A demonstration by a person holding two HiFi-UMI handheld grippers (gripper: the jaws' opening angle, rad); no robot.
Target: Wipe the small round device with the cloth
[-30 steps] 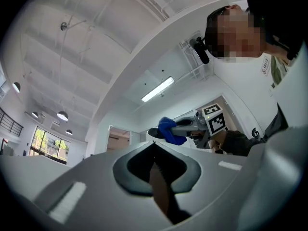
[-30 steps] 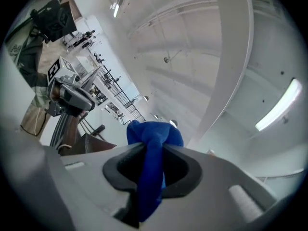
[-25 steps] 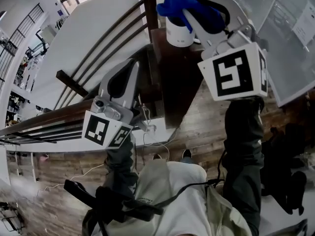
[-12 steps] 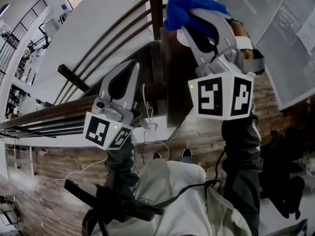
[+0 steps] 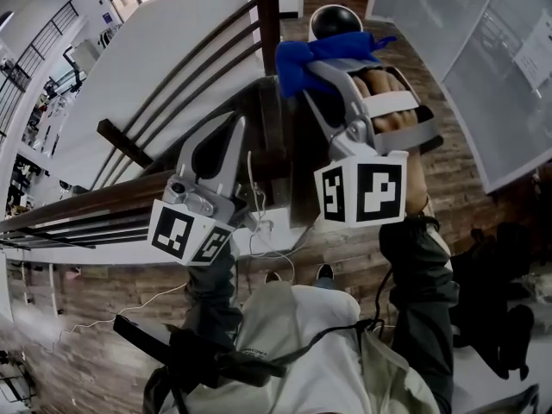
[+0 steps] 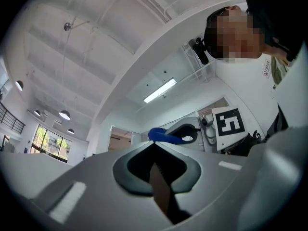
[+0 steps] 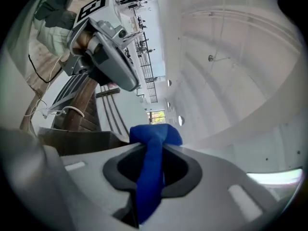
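The small round device [image 5: 335, 21], white with a dark domed top, stands at the far end of a dark wooden stand [image 5: 304, 172]. My right gripper [image 5: 299, 69] is shut on a bunched blue cloth [image 5: 304, 57], held just in front and left of the device; whether cloth and device touch is unclear. In the right gripper view the blue cloth [image 7: 151, 163] hangs pinched between the jaws. My left gripper [image 5: 231, 126] hovers lower left over the stand, shut and holding nothing. The left gripper view shows the closed jaws tilted upward, with the blue cloth [image 6: 165, 136] beyond them.
A white cable and plug [image 5: 259, 224] lie by the stand's near edge. Dark wooden rails [image 5: 185, 76] run along a white wall at left. A pale panel [image 5: 492, 76] stands at right. The person's legs and shoes [image 5: 297, 317] are below, on a wood floor.
My right gripper with the cloth has come down and left off the device's top, so the dark dome now shows. The left gripper has stayed put.
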